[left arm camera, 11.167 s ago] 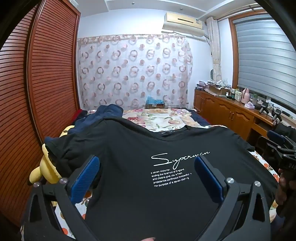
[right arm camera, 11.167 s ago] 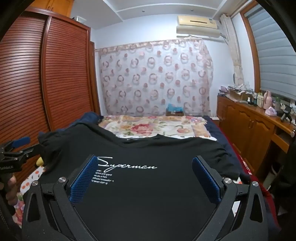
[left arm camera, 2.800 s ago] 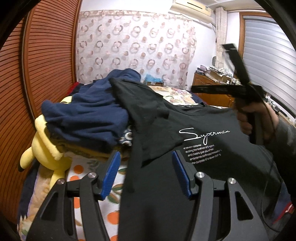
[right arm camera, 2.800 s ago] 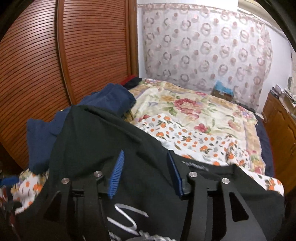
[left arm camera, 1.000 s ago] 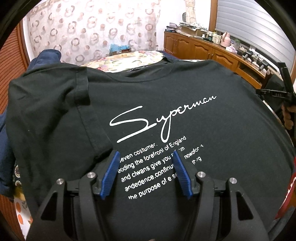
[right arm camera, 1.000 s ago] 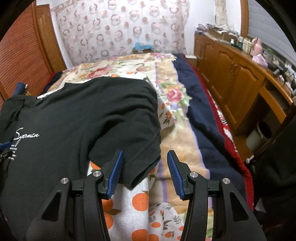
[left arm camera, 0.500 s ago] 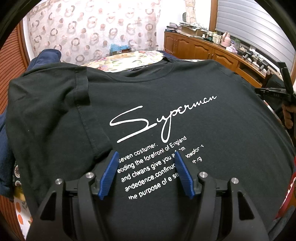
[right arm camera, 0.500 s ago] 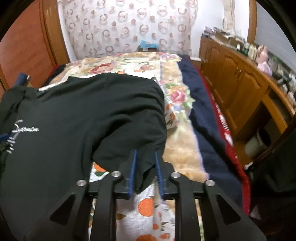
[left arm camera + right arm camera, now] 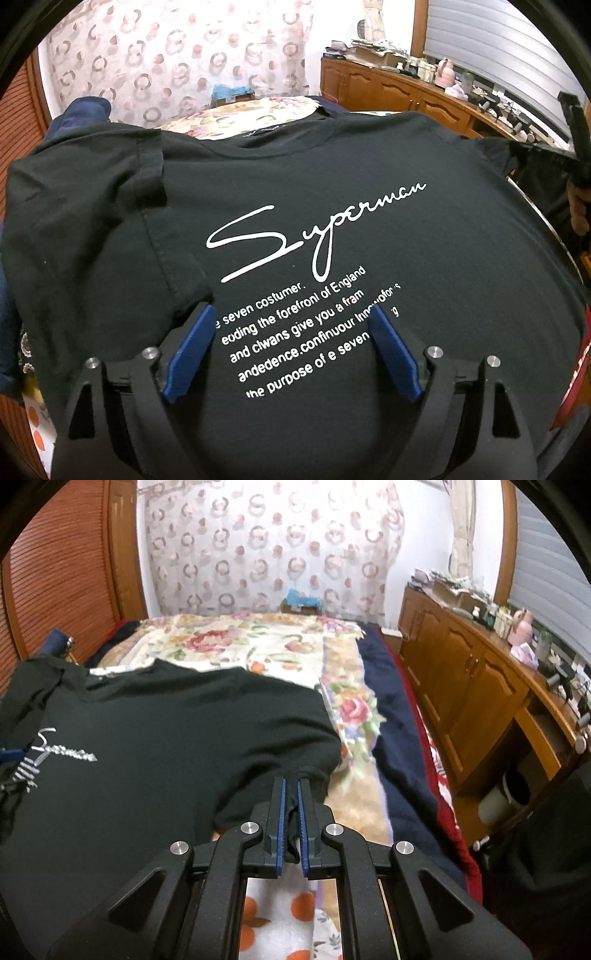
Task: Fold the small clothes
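Note:
A black T-shirt (image 9: 258, 177) with white "Superman" print lies face up on the bed, its left sleeve folded in over the chest. My left gripper (image 9: 291, 317) hovers low over the printed lines. Its jaws are opening, and the blue pads (image 9: 192, 343) stand wide apart and pinch nothing. In the right wrist view the same T-shirt (image 9: 166, 746) spreads to the left. My right gripper (image 9: 290, 781) is shut on the hem of its right sleeve (image 9: 310, 771), and the fabric bunches up between the pads. That gripper and the hand (image 9: 578, 206) holding it show at the far right edge of the left wrist view.
A navy garment (image 9: 81, 110) is heaped at the shirt's left. A floral quilt (image 9: 258, 638) and an orange-dotted sheet (image 9: 273, 915) cover the bed. A wooden cabinet (image 9: 461, 672) with clutter on top runs along the right, with a bin (image 9: 506, 794) below it. A slatted wardrobe (image 9: 62, 572) stands left.
My right gripper has closed on the right sleeve's hem and lifted it a little. My left gripper's jaws have widened over the print without moving.

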